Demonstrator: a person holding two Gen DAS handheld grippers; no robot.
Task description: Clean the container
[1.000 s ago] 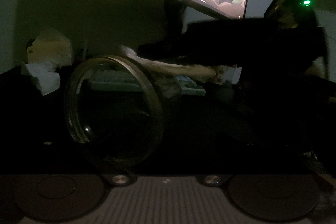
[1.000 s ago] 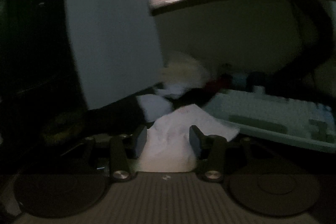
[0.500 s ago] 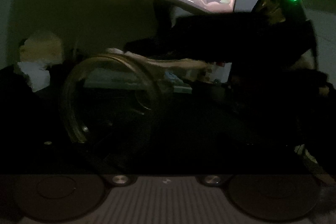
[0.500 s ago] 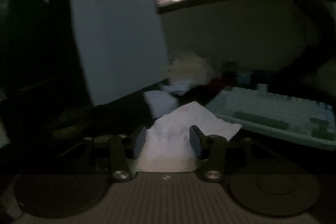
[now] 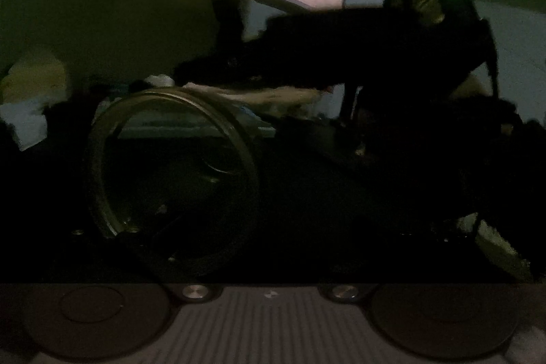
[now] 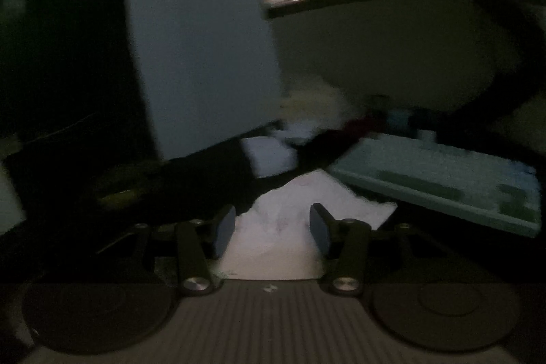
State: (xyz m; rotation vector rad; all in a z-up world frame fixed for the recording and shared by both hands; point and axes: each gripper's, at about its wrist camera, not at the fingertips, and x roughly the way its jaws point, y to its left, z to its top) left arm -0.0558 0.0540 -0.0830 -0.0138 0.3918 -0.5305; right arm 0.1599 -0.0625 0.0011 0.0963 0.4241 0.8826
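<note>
glass jar (image 5: 170, 166) sideways, right hand-held gripper (image 6: 272, 229) w/ tissue (image 6: 300, 214)

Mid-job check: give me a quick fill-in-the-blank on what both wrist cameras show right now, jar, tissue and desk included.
1. The right gripper holds a white ____ between its pads.
2. In the left wrist view, the open mouth of the glass jar faces the ____.
3. Above the desk glows a curved ____, showing a game.
4. To the right of the tissue lies a pale green ____.

Missing words: tissue; camera; monitor; keyboard
</note>
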